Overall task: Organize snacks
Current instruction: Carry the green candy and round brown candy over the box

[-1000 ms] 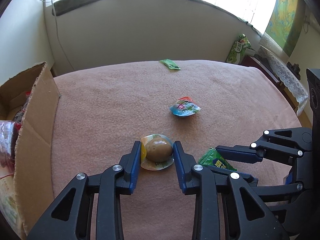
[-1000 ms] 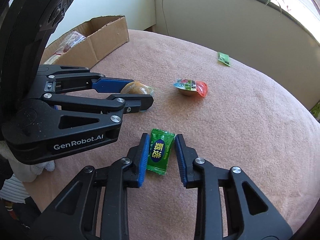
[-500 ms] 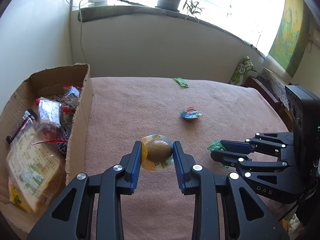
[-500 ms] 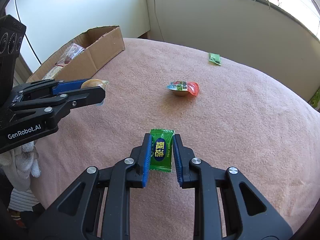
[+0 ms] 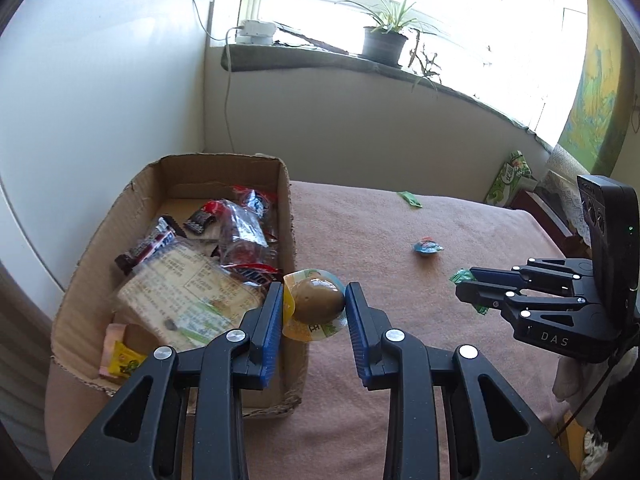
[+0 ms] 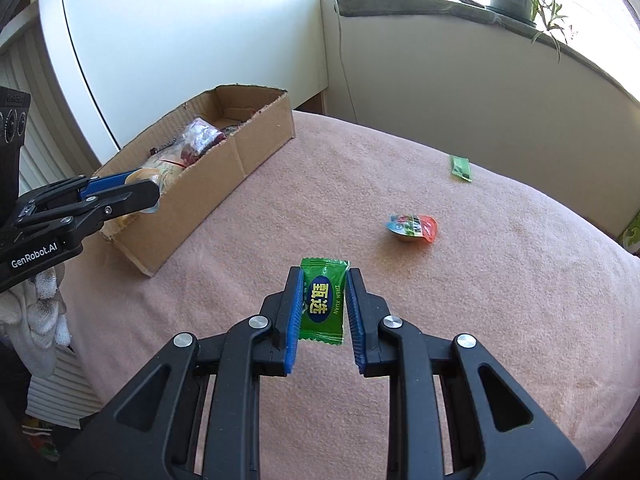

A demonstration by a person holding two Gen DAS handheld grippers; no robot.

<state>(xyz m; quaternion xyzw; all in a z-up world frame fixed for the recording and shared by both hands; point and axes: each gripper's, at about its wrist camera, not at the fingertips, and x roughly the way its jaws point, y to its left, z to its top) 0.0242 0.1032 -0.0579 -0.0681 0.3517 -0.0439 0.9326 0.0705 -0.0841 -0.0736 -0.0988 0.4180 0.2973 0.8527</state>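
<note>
My left gripper [image 5: 314,306] is shut on a packaged brown egg snack [image 5: 316,302] and holds it in the air at the right wall of the cardboard box [image 5: 100,248]. The box holds several snack packs. My right gripper [image 6: 322,300] is shut on a green candy wrapper [image 6: 323,302], lifted above the pink cloth. In the right wrist view the left gripper [image 6: 120,192] hangs over the box's [image 6: 236,160] near corner. In the left wrist view the right gripper [image 5: 472,292] is at the right with the green candy [image 5: 462,277].
A jelly cup with a blue and red lid [image 6: 412,228] [image 5: 427,246] and a small green packet [image 6: 460,168] [image 5: 410,199] lie on the pink cloth [image 6: 480,300]. A potted plant [image 5: 384,44] stands on the windowsill. A green pack [image 5: 510,176] leans at the far right.
Both grippers have lifted their snacks off the cloth. The left gripper has moved left and up with the egg snack, to the box's right wall. The right gripper has closed tight on the green candy.
</note>
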